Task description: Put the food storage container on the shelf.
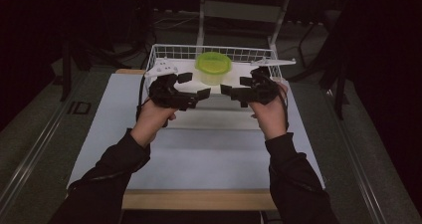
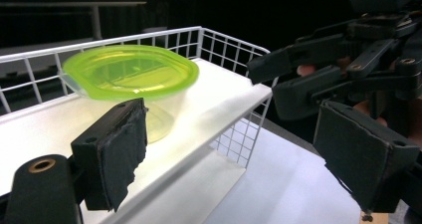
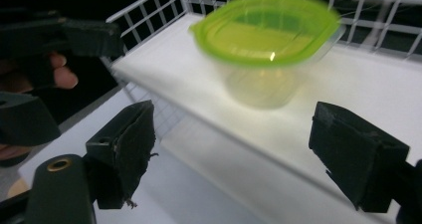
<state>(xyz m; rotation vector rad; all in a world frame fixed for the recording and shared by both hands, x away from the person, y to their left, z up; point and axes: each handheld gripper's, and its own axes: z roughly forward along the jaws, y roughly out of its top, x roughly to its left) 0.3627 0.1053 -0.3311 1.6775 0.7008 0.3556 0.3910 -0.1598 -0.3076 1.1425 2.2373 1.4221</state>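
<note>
both grippers' jaws wide apart, empty, near lidded container (image 1: pixel 213 67)

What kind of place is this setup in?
Probably a lab or workshop set up for recording, not a home. A white-topped table stands in a dark room, bearing a white wire rack with a green-lidded container, and a person holds a left gripper and a right gripper.

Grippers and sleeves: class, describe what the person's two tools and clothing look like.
The left gripper and right gripper are black, angular linkage frames. Each has two jaws faced with flat black pads, frayed at the edges. A brass-ringed hole marks a jaw arm. A dark cable trails from the left. Both sleeves are black.
</note>
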